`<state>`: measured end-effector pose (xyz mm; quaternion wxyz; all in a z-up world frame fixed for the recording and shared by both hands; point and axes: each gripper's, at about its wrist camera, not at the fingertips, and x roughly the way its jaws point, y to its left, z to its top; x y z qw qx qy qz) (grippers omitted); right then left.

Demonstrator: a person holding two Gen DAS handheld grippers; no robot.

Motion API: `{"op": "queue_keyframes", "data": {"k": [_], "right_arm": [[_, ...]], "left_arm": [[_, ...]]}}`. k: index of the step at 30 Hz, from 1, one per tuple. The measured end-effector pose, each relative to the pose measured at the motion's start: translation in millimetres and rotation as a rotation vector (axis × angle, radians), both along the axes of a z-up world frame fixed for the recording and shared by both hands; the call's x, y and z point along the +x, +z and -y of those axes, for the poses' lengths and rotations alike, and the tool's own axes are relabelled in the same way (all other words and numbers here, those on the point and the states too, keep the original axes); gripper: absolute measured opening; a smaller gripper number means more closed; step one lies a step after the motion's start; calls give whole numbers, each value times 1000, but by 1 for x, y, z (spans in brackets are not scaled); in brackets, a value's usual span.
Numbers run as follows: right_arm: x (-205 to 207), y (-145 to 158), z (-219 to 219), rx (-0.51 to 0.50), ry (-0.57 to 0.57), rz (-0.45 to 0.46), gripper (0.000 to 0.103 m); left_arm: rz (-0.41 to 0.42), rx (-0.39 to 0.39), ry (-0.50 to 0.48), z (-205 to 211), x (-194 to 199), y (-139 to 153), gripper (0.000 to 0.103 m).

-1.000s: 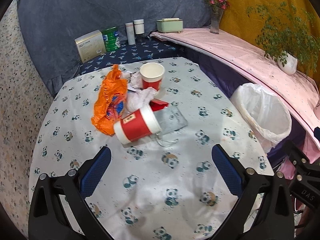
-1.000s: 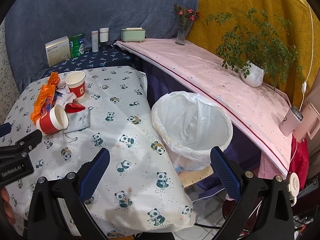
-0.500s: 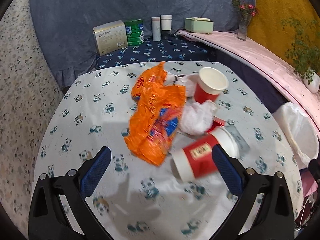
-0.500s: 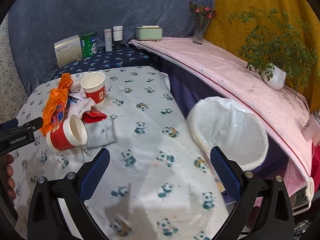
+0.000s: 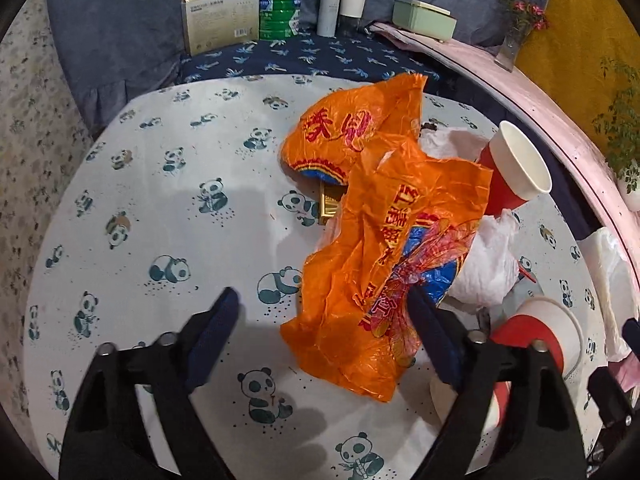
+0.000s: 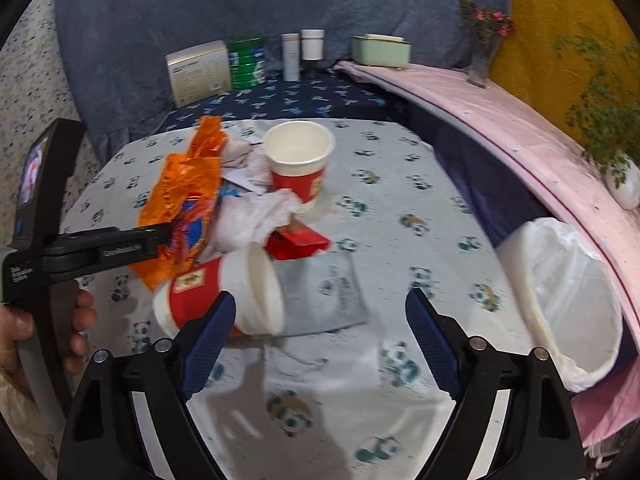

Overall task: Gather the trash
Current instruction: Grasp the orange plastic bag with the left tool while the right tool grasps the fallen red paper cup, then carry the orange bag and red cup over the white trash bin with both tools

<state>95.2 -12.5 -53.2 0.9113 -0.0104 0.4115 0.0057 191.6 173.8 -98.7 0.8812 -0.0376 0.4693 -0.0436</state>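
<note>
A crumpled orange plastic bag (image 5: 384, 216) lies on the panda-print tablecloth (image 5: 160, 208). My left gripper (image 5: 324, 312) is open right at its near edge, the right finger against the bag. Beside the bag are a white tissue wad (image 5: 488, 264), an upright red paper cup (image 6: 298, 164), a red cup on its side (image 6: 224, 292), a red packet (image 6: 298, 242) and a grey pouch (image 6: 328, 292). My right gripper (image 6: 320, 320) is open and empty, just short of the fallen cup. A white-lined bin (image 6: 568, 296) stands to the right of the table.
A box (image 6: 200, 70), a green can (image 6: 247, 62), two bottles (image 6: 300, 54) and a green case (image 6: 380, 50) stand on the dark shelf behind. A pink ledge (image 6: 520, 120) with a flower vase and a potted plant runs along the right.
Both grippers have moved closer to the trash pile. My left gripper has come down onto the orange bag's near edge. My right gripper has swung left from the bin toward the fallen cup.
</note>
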Motion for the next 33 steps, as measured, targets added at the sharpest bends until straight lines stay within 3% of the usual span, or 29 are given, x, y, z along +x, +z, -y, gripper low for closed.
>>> {"op": "queue_keyframes", "data": {"k": [1,2,6,13,21,27,33], "right_arm": [[2,-1,-6,9,19,0,77],[5,-3,-11,14,36,2,76],[12,-9,-28,27,101,-9,64],[15,-18,-42,84,189,-40,37],[-7,0,-39,116,239,-19,3],[-35,27,-23,87,193,50,3],[-64,63,31,66,50,138,3]], "left_arm": [[-12,-11,-14,0,1,-3,63],[-22,-20,-26,0,2,-5,49],[-34,-44,-65,1,-2,-6,22],[13,-44,-100,7,-19,10,17],[72,-44,-136,24,-43,42,16],[115,-64,-193,50,-65,72,16],[166,-83,-284,99,-84,103,16]]}}
